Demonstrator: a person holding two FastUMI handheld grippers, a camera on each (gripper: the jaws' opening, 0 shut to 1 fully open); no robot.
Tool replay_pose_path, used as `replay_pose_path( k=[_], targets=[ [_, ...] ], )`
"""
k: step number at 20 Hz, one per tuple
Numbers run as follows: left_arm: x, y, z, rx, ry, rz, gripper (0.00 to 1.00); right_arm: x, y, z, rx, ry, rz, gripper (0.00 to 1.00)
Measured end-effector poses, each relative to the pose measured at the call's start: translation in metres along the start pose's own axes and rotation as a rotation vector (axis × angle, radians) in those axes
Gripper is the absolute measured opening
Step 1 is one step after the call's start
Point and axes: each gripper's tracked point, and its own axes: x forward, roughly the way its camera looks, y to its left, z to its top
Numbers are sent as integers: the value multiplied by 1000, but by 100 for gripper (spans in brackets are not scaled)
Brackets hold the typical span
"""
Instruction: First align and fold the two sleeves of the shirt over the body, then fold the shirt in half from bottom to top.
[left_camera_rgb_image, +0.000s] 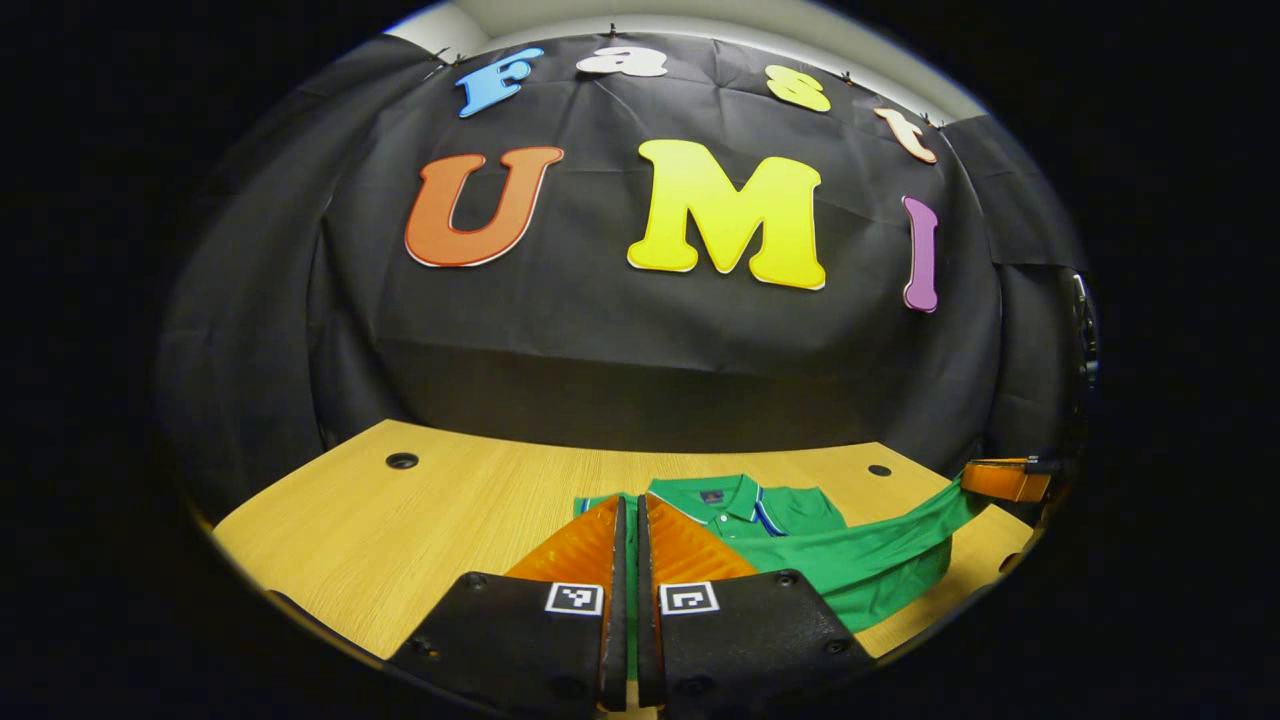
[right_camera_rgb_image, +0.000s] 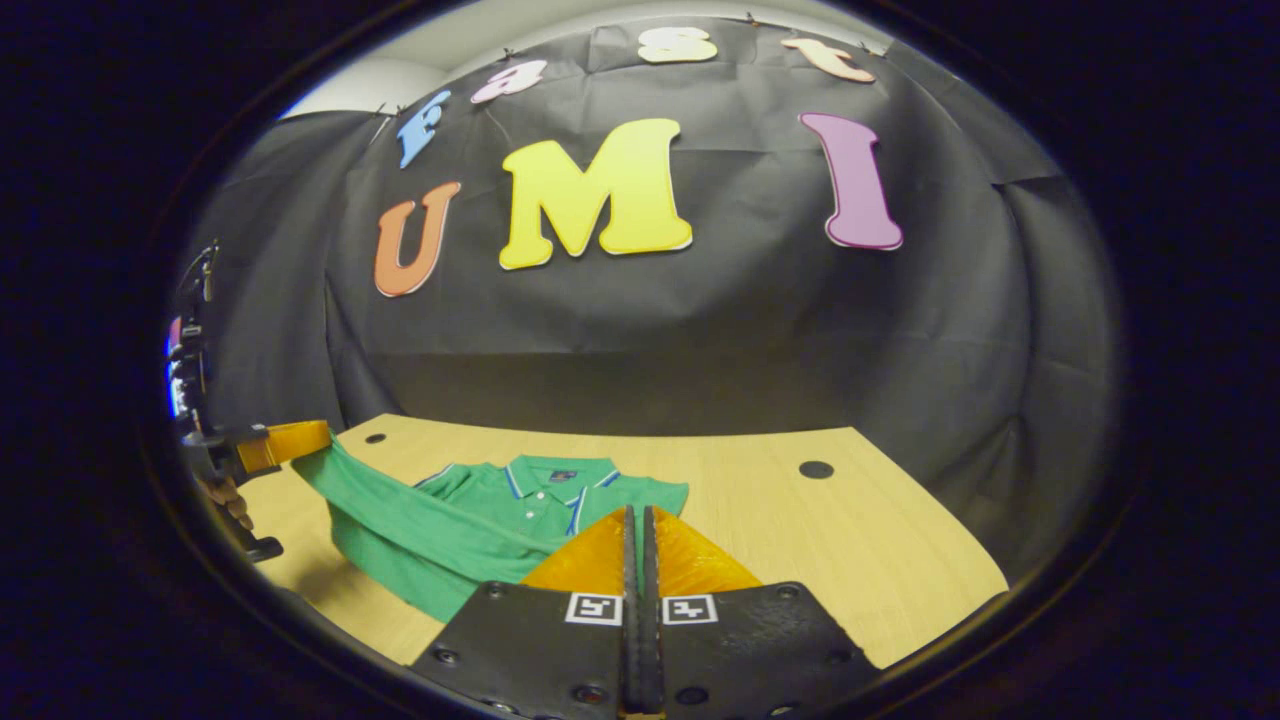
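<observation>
A green shirt (left_camera_rgb_image: 800, 545) is seen lying on the wooden table (left_camera_rgb_image: 400, 540), just ahead of both tools, its collar (left_camera_rgb_image: 735, 495) turned toward the booth wall. The left tool (left_camera_rgb_image: 628, 510) is held with its fingers nearly together, and a thin strip of green fabric is seen in the narrow gap between them; whether the cloth is firmly pinched cannot be told for certain. In the left gripper view, the other tool (left_camera_rgb_image: 1005, 480) is seen far to the right, with a band of the shirt stretched up to it and lifted off the table. In the right gripper view, the right tool (right_camera_rgb_image: 637, 520) is closed to a slit over the near edge of the shirt (right_camera_rgb_image: 470, 530), and a lifted band is drawn leftward to the far tool (right_camera_rgb_image: 285, 442), beside a hand (right_camera_rgb_image: 230, 500).
</observation>
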Motion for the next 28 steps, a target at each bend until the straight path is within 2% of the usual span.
replay_pose_path(
  k=[4,7,10,12,17,19,20,21,22,24,25,28],
  targets=[
    [58,9,7,41,-12,11,7,74,3,17,-27,-4,-20,0],
    [96,20,8,33,-28,26,7,123,-2,34,-21,-8,-39,0],
    [129,37,-8,12,6,52,6,165,-7,39,-17,-2,-60,0],
    [147,41,-18,15,27,49,7,188,-9,34,-28,12,-68,0],
    [170,42,-23,97,19,38,8,228,-11,17,-85,10,-116,0],
    [171,46,-28,96,20,59,16,234,-9,5,-75,31,-118,0],
    [170,54,-28,90,13,92,34,234,-11,4,-89,35,-126,11],
    [170,58,-32,85,20,106,53,234,-16,4,-110,39,-153,16],
    [170,58,-41,78,45,112,74,230,-19,6,-125,42,-173,36],
    [166,61,-58,69,95,131,100,219,-19,6,-132,58,-194,77],
    [161,62,-62,63,108,140,100,212,-17,10,-136,57,-197,97],
    [144,59,-56,50,98,145,100,187,-1,10,-147,45,-180,95]
  ],
)
